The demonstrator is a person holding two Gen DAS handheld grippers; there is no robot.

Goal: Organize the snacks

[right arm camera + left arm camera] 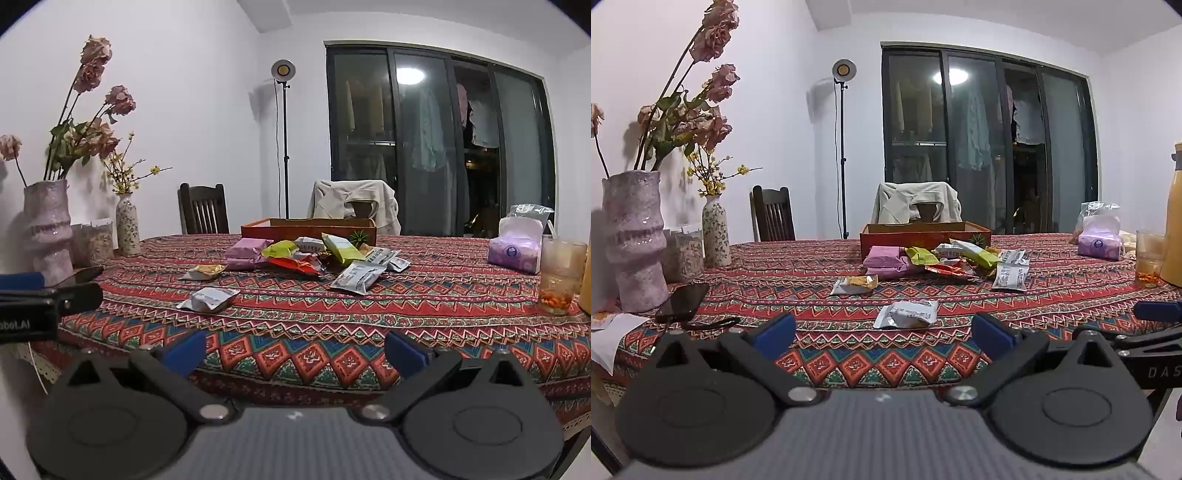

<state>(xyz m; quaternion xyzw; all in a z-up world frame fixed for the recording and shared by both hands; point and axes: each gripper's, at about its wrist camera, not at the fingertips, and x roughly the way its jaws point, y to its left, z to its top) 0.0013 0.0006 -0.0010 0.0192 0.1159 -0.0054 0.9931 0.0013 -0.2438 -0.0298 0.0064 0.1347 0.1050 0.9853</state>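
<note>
A pile of snack packets (945, 258) (314, 254) lies mid-table in front of a shallow orange-brown box (923, 234) (306, 226). Pink packets (886, 260) sit at the pile's left. A silver packet (907, 314) (208, 299) lies nearest, with a yellow-and-silver one (855, 284) (205, 271) behind it. A grey-white packet (1010, 273) (356, 278) lies at the pile's right. My left gripper (882, 334) is open and empty above the table's near edge. My right gripper (295, 350) is open and empty, also at the near edge.
The patterned tablecloth (812, 295) covers the table. Two vases with flowers (633, 236) (716, 236) and a phone (681, 302) stand left. A tissue pack (1099, 240), a glass (1150, 262) and a yellow jug (1174, 221) stand right. Chairs stand behind the table.
</note>
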